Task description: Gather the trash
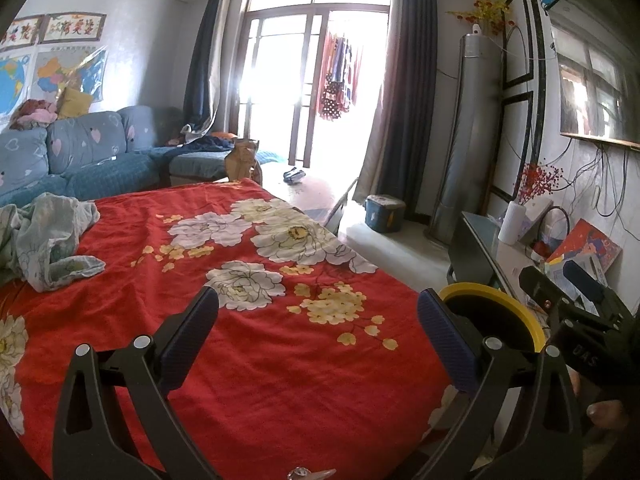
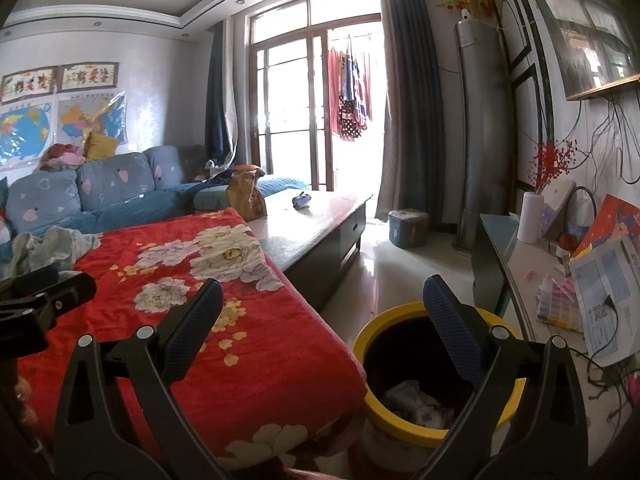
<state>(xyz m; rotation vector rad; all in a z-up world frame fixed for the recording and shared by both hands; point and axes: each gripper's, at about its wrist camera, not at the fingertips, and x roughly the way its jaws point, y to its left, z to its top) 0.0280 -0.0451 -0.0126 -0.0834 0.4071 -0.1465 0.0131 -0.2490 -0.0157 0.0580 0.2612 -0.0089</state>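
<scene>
R gripper (image 2: 320, 320) finger (image 2: 452, 336) hides part of bin (image 2: 400, 420), trash (image 2: 416, 402) inside blurry

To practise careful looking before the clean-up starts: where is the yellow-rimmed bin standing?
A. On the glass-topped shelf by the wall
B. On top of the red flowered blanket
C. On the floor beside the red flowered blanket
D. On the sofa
C: the bin stands on the floor at the edge of the red blanket, with some crumpled rubbish already inside it.
</scene>
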